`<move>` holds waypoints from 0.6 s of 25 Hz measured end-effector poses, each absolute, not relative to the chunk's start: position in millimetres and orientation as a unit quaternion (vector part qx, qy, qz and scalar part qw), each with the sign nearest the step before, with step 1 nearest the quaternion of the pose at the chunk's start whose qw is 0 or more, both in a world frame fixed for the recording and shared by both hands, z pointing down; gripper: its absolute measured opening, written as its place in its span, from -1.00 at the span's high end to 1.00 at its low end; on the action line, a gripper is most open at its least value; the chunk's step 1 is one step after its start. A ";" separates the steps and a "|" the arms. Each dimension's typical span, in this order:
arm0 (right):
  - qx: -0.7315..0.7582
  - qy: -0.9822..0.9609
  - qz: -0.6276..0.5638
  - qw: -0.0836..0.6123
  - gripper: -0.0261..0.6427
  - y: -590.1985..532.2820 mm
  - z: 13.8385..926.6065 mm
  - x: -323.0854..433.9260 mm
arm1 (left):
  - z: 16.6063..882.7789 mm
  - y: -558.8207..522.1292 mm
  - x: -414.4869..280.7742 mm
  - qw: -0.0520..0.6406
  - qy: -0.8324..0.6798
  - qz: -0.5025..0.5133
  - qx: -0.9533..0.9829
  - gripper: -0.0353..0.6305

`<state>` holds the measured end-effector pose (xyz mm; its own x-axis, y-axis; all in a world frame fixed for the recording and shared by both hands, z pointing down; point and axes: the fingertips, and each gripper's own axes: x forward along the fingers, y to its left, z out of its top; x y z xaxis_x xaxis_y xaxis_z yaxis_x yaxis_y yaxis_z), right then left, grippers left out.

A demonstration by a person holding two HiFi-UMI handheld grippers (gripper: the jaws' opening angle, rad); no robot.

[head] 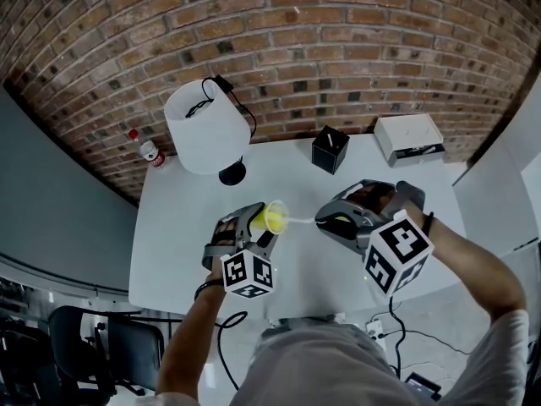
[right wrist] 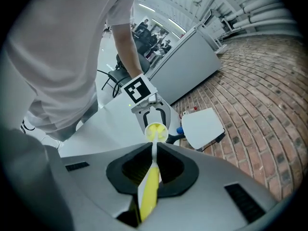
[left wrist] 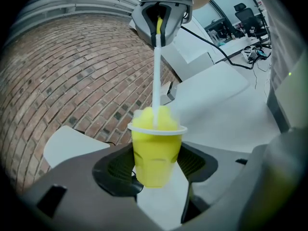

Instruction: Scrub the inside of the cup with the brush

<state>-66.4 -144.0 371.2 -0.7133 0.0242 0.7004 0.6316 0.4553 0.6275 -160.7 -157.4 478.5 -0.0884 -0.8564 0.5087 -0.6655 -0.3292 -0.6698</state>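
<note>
Above the white counter (head: 169,260), your left tool (head: 256,225) grips the yellow cup (left wrist: 155,153), jaws spread wide and pressed to its sides, its mouth turned toward the other tool. Your right tool (head: 336,218), jaws nearly together, pinches the yellow handle of the brush (right wrist: 150,186), whose white shaft runs into the cup's mouth.

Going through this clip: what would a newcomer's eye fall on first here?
The small yellow translucent plastic cup, clamped in the left gripper over the white table, with the white-stemmed yellow brush pushed into its mouth by the right gripper. Next comes the big white lampshade at the table's far left, against the red brick wall.
</note>
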 end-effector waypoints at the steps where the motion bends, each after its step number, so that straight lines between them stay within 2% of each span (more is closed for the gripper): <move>1: -0.206 -0.796 -0.472 0.318 0.85 -144.3 371.4 -67.0 | 478.6 -157.2 -161.4 0.102 0.571 -0.469 -0.666 0.06; 15: -0.171 -0.888 -0.241 0.353 0.84 -158.8 371.4 -76.0 | 476.8 -158.7 -167.0 0.113 0.584 -0.482 -0.644 0.06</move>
